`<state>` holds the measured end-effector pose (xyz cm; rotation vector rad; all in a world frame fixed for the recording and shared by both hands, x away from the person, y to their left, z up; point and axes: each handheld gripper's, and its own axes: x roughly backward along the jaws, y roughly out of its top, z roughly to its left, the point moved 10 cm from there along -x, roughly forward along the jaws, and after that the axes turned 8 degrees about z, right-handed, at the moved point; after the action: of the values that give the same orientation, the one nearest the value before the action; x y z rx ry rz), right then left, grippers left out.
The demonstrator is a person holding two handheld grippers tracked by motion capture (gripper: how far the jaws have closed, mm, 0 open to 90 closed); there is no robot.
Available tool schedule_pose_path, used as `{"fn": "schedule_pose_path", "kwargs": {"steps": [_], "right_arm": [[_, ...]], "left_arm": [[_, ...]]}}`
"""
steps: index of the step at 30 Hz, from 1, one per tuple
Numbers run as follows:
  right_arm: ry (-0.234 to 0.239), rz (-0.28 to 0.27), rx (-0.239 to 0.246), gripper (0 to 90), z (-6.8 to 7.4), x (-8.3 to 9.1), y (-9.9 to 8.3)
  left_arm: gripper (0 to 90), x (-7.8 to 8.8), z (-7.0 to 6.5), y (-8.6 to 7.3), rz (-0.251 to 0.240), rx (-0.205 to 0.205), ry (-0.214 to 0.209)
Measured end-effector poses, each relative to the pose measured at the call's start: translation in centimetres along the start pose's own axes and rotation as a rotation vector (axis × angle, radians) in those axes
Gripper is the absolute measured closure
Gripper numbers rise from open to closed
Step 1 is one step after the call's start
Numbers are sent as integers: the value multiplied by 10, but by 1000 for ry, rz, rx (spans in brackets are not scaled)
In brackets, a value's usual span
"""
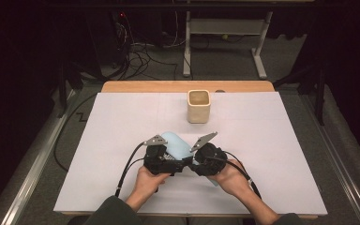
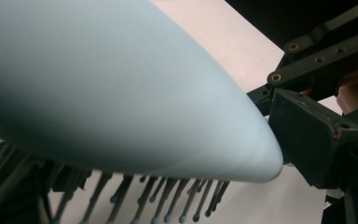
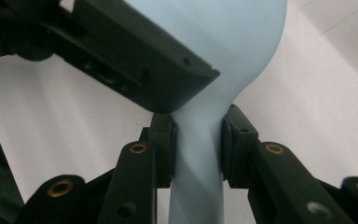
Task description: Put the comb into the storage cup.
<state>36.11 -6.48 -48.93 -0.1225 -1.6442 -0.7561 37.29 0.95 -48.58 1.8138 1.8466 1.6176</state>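
Observation:
A light blue hairbrush (image 1: pixel 178 144) hangs just above the white sheet near the front, between both grippers. My right gripper (image 3: pixel 198 144) is shut on the brush's narrow handle (image 3: pixel 196 177), one pad on each side. My left gripper (image 1: pixel 168 161) holds the oval head (image 2: pixel 121 93); one of its black jaws lies flat on the head's smooth back in the right gripper view. Dark bristles (image 2: pixel 168 200) point down under the head. The right gripper (image 2: pixel 307 130) shows close by at the handle end.
A beige square cup (image 1: pixel 198 107) stands upright behind the grippers, towards the far edge of the white sheet (image 1: pixel 122 122). The wooden table edge (image 1: pixel 187 86) lies beyond it. Black cables (image 1: pixel 126 173) trail from both grippers towards the front.

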Motion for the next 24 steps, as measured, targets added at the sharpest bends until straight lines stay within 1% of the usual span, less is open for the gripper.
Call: {"fn": "schedule_pose_path", "kwargs": {"steps": [3,6,8,11,14,15,21,24], "right_arm": [[-1,4,2,707,0,0,0],[1,7,3,707,2,0,1],[2,8,5,707,2,0,1],[-7,8,21,707,2,0,4],[-5,6,21,707,1,2,6],[-1,0,16,707,2,2,7],[1,-4,27,707,2,2,9],[3,2,21,707,3,1,9]], "left_arm": [[174,1,-1,1,3,3,-1],[193,3,-1,1,1,-8,6],[201,5,-1,1,1,-8,9],[228,7,-1,3,-4,10,4],[255,10,-2,4,-11,35,-16],[266,11,-2,5,-13,40,-17],[301,13,-3,3,5,68,-33],[315,13,-3,2,10,72,-40]]}}
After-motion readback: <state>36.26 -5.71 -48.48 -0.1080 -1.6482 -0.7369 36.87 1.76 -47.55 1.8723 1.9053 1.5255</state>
